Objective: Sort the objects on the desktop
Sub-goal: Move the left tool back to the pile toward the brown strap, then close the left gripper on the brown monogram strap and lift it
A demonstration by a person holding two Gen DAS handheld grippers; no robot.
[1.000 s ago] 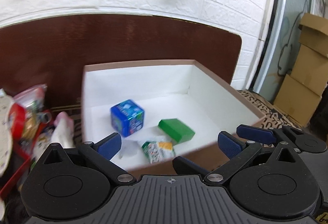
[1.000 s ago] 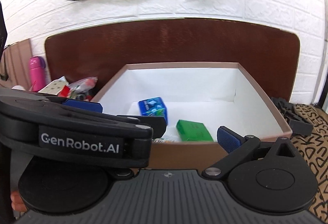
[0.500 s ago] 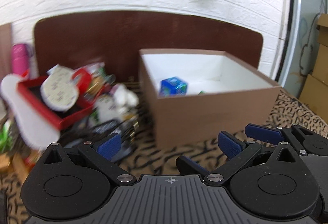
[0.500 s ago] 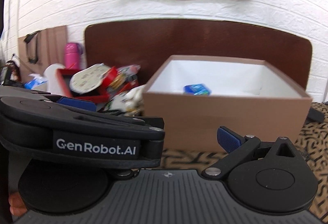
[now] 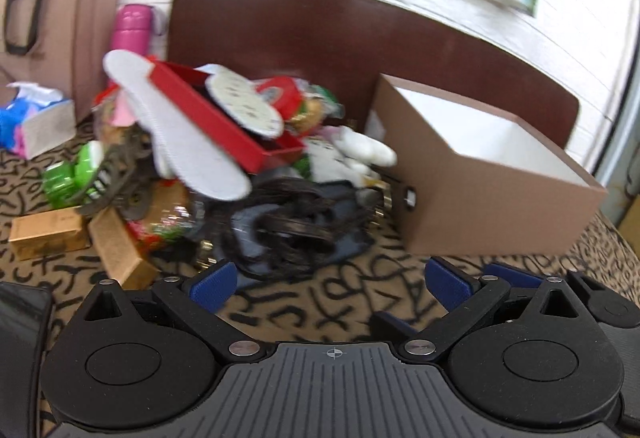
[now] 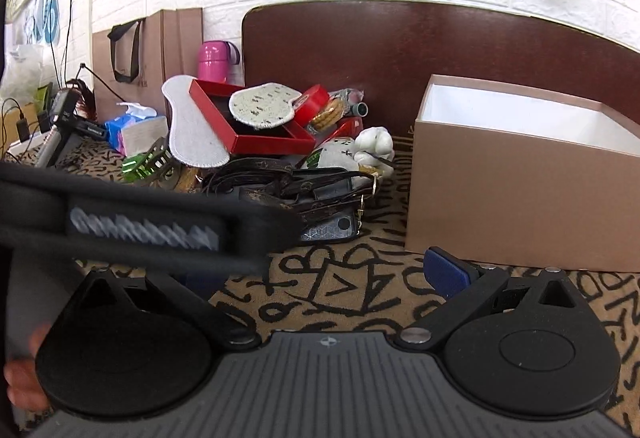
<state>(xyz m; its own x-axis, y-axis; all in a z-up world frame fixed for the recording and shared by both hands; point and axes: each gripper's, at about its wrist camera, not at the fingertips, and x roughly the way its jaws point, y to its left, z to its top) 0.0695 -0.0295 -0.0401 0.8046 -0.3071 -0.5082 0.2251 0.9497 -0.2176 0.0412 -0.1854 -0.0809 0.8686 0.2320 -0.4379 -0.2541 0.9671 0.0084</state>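
Currently, left wrist view: left tool [image 5: 330, 284] is spread wide with nothing between its blue pads, held above the patterned surface [image 5: 304, 302]. Ahead lies the clutter pile [image 5: 224, 157]: a red tray [image 5: 224, 121], a white insole [image 5: 180, 125], a tangle of dark straps [image 5: 292, 222], and gold cartons [image 5: 52, 234] at the near left. The brown box [image 5: 480, 189] stands just right of the pile. The frame is motion-blurred, so fine detail is unreliable.

Right wrist view: right tool [image 6: 332, 274] is also parted and empty; its left finger is partly hidden behind the left tool's body. The straps [image 6: 288, 181] drape over a dark phone case [image 6: 332, 230].

Judgement: the straps are limp and will trail, so pinch a bunched section. The insole is light and floppy, so take it by an edge. The cartons are stiff and suit a grip across the narrow faces.
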